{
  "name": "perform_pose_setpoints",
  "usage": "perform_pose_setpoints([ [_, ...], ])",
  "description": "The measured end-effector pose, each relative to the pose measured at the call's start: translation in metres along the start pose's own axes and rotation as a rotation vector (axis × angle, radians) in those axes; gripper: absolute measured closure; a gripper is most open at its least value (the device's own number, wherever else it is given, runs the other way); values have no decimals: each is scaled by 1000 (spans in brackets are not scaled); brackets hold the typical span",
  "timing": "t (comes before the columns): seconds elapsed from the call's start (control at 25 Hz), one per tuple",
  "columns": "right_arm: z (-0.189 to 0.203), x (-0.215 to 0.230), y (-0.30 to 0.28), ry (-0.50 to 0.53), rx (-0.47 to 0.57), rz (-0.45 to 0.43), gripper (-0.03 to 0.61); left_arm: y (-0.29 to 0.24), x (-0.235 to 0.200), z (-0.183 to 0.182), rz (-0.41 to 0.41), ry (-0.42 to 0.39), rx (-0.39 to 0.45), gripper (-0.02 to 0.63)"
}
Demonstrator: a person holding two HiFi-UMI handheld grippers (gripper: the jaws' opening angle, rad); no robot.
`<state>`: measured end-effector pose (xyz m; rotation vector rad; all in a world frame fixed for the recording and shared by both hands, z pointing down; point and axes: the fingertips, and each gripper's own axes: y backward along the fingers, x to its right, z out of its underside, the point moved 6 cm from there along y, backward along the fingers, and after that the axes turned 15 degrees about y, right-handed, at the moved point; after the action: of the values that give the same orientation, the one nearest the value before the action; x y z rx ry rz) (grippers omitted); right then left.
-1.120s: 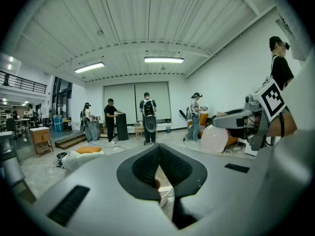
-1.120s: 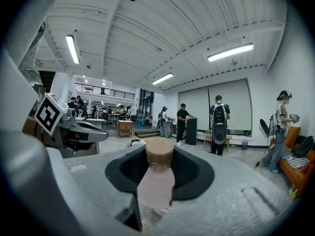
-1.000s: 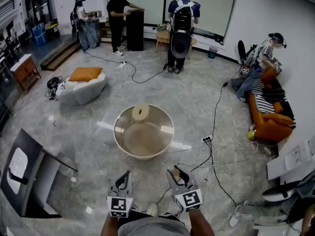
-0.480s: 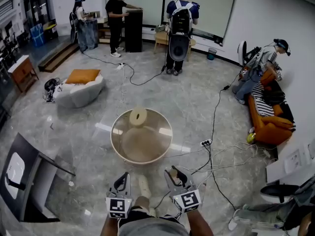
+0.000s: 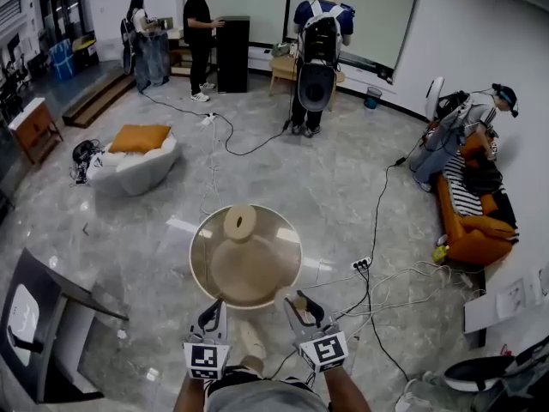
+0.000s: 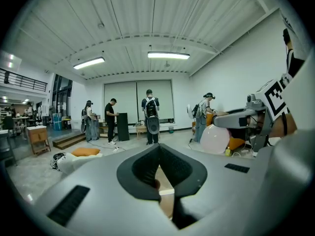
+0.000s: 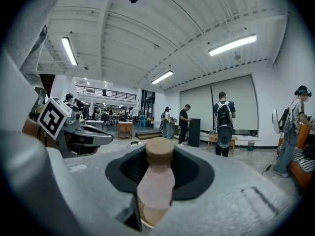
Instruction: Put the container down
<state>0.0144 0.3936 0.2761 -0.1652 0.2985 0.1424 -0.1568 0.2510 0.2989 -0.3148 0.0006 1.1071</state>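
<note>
No words, numbers or brand names can be read anywhere. The only signs are black-and-white square code patterns without letters: the left marker on the left tongs and the right marker on the right tongs.

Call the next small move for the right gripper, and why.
Probably ease the right gripper forward over the round table, then lower. It is shut on the bottle, the table's near rim lies just ahead of it in the head view, and bare top shows in front of the roll.
</note>
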Motion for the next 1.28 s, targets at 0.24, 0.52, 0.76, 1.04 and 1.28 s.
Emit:
perform_pose_setpoints([
  [0.24,-1,34,-63,-9,-1,-10,448,-61,-30,-27,-6,-3,-6,596],
  [0.52,2,57,-122,-15,-9,-24,448,-109,-61,-37,-14,1,-37,595],
  [0.76,4,73,-171,-17,-4,-68,448,-148,-87,-44,-36,16,-51,595],
  [1.04,7,76,-219,-11,2,-124,448,-168,-117,-40,-84,44,-53,595],
  [1.28,11,74,-258,-5,16,-198,448,-179,-143,-35,-154,76,-63,595],
])
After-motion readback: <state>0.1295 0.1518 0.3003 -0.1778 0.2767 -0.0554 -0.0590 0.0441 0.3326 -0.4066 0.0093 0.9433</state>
